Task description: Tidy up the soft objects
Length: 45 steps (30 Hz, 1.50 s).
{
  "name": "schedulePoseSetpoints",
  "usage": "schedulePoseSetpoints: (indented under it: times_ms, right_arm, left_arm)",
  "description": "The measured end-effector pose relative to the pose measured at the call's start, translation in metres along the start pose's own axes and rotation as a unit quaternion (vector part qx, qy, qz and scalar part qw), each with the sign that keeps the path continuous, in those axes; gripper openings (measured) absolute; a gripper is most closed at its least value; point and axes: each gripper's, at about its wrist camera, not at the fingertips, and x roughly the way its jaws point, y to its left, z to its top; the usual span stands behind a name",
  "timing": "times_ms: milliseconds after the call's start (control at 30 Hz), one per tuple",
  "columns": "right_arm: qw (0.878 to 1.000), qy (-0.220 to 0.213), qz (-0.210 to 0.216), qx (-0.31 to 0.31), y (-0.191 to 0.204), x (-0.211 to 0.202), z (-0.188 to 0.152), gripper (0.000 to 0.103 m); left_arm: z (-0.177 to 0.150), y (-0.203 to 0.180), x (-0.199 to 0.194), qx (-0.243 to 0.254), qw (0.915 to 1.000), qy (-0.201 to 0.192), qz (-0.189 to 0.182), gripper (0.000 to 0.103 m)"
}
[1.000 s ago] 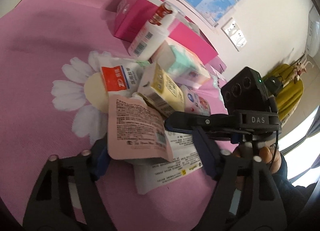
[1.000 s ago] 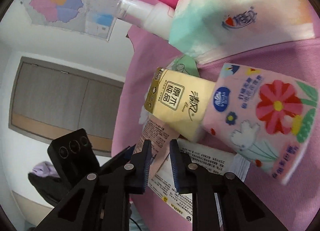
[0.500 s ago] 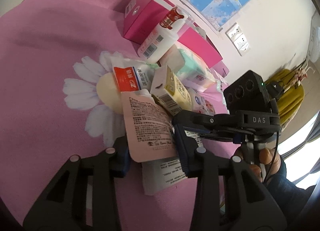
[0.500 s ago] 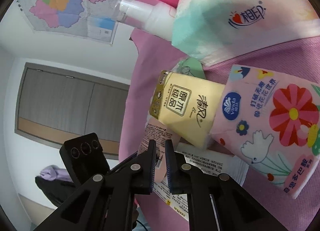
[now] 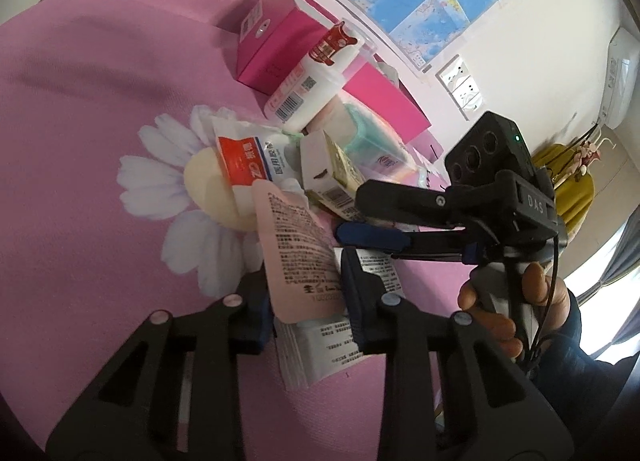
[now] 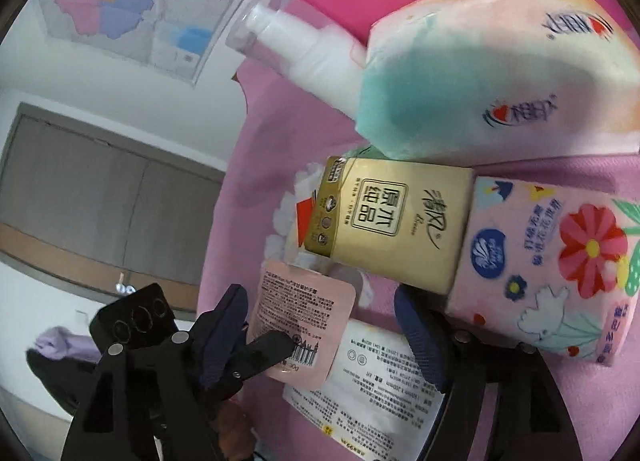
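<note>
A heap of soft packs lies on a pink flowered cloth (image 5: 80, 149). My left gripper (image 5: 306, 303) closes around a flat pink sachet (image 5: 298, 257), its pads at the sachet's edges. The sachet also shows in the right wrist view (image 6: 300, 325), lying on a white printed sachet (image 6: 372, 385). My right gripper (image 6: 320, 325) is open wide over both sachets; it shows in the left wrist view (image 5: 360, 213), reaching in from the right. A gold tissue pack (image 6: 384, 221), a floral tissue pack (image 6: 552, 277) and a teal-and-peach tissue pack (image 6: 500, 77) lie beyond.
A white lotion bottle (image 5: 308, 93) lies on the heap. A magenta box (image 5: 272, 45) and a second one (image 5: 384, 101) stand by the wall. A red-and-white pack (image 5: 248, 161) lies on the daisy print. Bare cloth extends left.
My left gripper has narrowed around the pink sachet. My right gripper, nearly shut a second ago, has opened wide over the sachets.
</note>
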Motion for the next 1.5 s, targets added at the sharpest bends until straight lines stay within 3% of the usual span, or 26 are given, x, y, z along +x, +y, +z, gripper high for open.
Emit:
schedulePoseSetpoints:
  times_ms: [100,167,200,233,267,500,567,600,633,667,700,800,833,967,1000,1100,1167,1200,1500]
  right_arm:
    - [0.999,0.020,0.030,-0.008,0.004,0.006,0.001,0.061]
    - [0.999,0.026,0.026,-0.013,0.004,0.010,0.002,0.051]
    - [0.999,0.026,0.029,-0.010,0.002,0.010,0.001,0.039]
    - [0.999,0.026,0.037,-0.006,-0.002,0.010,0.001,0.019]
    - [0.998,0.031,0.058,-0.001,-0.006,0.010,0.001,0.007]
    - [0.996,0.036,0.085,-0.012,-0.008,0.009,-0.003,0.005]
    - [0.997,0.034,0.064,-0.029,-0.001,0.005,-0.003,0.006]
    - [0.998,0.031,0.044,-0.034,-0.001,0.004,-0.001,0.012]
    - [0.999,0.027,0.015,-0.034,-0.001,0.006,0.004,0.040]
    - [0.999,0.026,-0.008,-0.022,-0.005,0.005,0.007,0.048]
    - [0.999,0.029,0.008,-0.014,-0.009,0.004,0.009,0.060]
    - [0.999,0.041,0.004,-0.029,-0.002,0.003,0.011,0.076]
    - [0.999,0.044,0.009,-0.027,-0.001,0.004,0.012,0.077]
    - [0.998,0.050,0.047,-0.011,-0.006,0.011,0.018,0.077]
    - [0.997,0.050,0.052,-0.010,-0.007,0.011,0.019,0.073]
    - [0.995,0.062,0.075,-0.002,-0.021,0.012,0.015,0.042]
    - [0.995,0.061,0.083,0.001,-0.029,0.013,0.011,0.033]
    - [0.994,0.058,0.088,0.001,-0.030,0.012,0.010,0.020]
    - [0.993,0.033,0.113,-0.028,-0.018,-0.005,0.018,0.016]
  left_arm:
    - [0.001,0.003,-0.003,-0.002,1.0000,-0.007,-0.001,0.033]
    - [0.002,0.005,-0.006,-0.005,0.9999,-0.011,-0.001,0.033]
    - [0.002,0.006,-0.006,-0.007,0.9999,-0.009,-0.002,0.033]
    - [0.001,0.007,-0.005,-0.010,0.9999,-0.007,-0.007,0.033]
    - [0.001,0.007,-0.004,-0.010,0.9999,-0.006,-0.010,0.033]
    - [0.001,0.001,-0.002,0.000,1.0000,-0.001,-0.006,0.032]
    - [0.001,-0.002,0.000,0.007,1.0000,0.003,0.000,0.032]
    - [0.001,-0.001,0.001,0.006,1.0000,0.004,0.000,0.032]
    - [0.001,0.000,0.000,0.005,1.0000,0.004,-0.001,0.032]
    - [0.000,0.001,0.000,0.004,1.0000,0.001,-0.006,0.032]
    - [-0.001,0.004,-0.001,-0.001,0.9999,-0.001,-0.014,0.032]
    - [-0.002,0.007,-0.002,-0.007,0.9992,-0.012,-0.039,0.027]
    - [-0.002,0.009,-0.003,-0.011,0.9987,-0.016,-0.047,0.026]
    - [-0.001,0.012,0.002,-0.024,0.9973,-0.015,-0.067,0.024]
    - [-0.001,0.011,0.004,-0.023,0.9970,-0.016,-0.073,0.023]
    - [0.001,0.008,0.006,-0.021,0.9969,-0.015,-0.074,0.022]
    - [0.003,0.009,0.008,-0.023,0.9970,-0.014,-0.073,0.022]
    - [0.003,0.009,0.007,-0.022,0.9969,-0.013,-0.075,0.022]
    - [0.026,-0.028,-0.009,0.022,0.9965,-0.025,-0.076,0.022]
